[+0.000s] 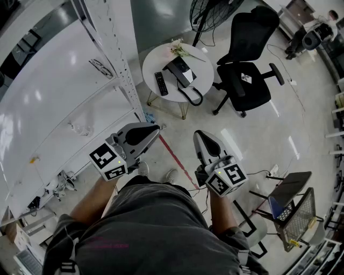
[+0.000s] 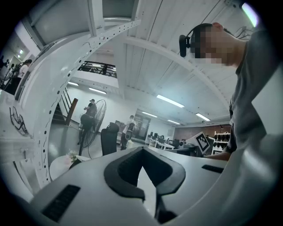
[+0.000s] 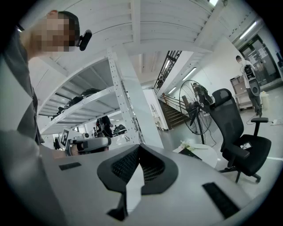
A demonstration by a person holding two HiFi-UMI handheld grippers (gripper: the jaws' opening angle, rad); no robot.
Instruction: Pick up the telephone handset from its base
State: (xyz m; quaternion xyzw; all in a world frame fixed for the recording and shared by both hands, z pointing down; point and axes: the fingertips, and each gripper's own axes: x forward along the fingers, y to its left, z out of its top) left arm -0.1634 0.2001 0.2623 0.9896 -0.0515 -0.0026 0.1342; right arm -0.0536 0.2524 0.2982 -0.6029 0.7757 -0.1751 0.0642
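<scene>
A black telephone stands on a small round white table far ahead, its handset resting on the base and its coiled cord hanging over the table's edge. Both grippers are held close to my body, well short of the table. My left gripper is shut and empty, and my right gripper is shut and empty too. In the left gripper view the left gripper points level, with the table low at the left. In the right gripper view the right gripper has the phone beyond it.
A black remote and a flower sprig share the table. A black office chair stands right of it and a floor fan behind. White shelving runs along the left. A red line crosses the floor.
</scene>
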